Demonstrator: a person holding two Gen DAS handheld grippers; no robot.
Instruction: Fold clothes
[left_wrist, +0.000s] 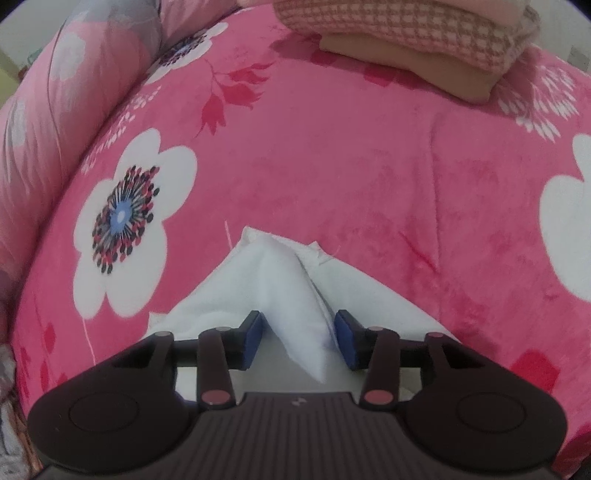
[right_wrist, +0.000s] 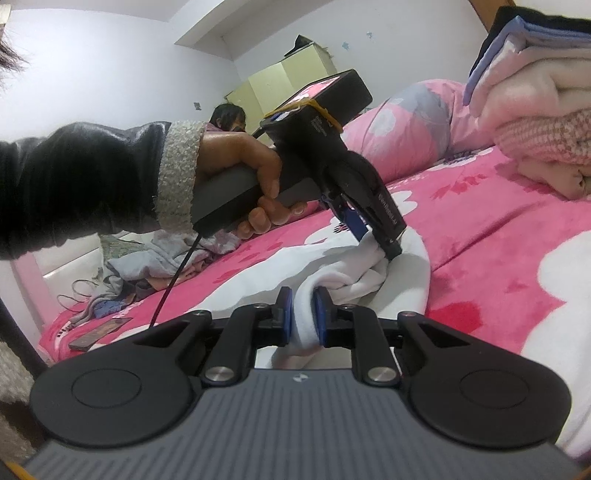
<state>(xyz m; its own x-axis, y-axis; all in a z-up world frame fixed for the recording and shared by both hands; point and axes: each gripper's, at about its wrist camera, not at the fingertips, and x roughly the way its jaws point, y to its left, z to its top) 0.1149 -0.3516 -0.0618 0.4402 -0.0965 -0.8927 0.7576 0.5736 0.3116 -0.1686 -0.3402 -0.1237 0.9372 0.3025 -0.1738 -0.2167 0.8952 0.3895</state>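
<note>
**Both grippers on a white garment on the pink bed**

A soft white cloth garment (left_wrist: 291, 295) lies on a bright pink plush blanket printed with large white flowers (left_wrist: 332, 166) that covers the bed. The left gripper (left_wrist: 299, 334) points steeply down at it; a raised ridge of the white fabric stands between its blue pads (left_wrist: 253, 338), and the jaws stand at a narrow gap with the pads against or just beside the fold. From the right wrist view the same gripper (right_wrist: 373, 236) has its tips buried in bunched white cloth, held by a hand (right_wrist: 243, 177) in a black sleeve with a pale fuzzy cuff (right_wrist: 181, 173).

The right gripper (right_wrist: 303, 314) points nearly level, its jaws narrow and clamped on a thick roll of the white garment (right_wrist: 369, 269).

No box or basket shows. A stack of folded clothes (right_wrist: 535, 122), pink knit, cream and blue pieces, sits on the blanket at the far right. A pink and grey floral pillow (right_wrist: 410, 125) lies behind. A loose heap of unfolded clothes (right_wrist: 147, 266) and a dark phone (right_wrist: 99, 334) rest at the left edge of the bed.
</note>
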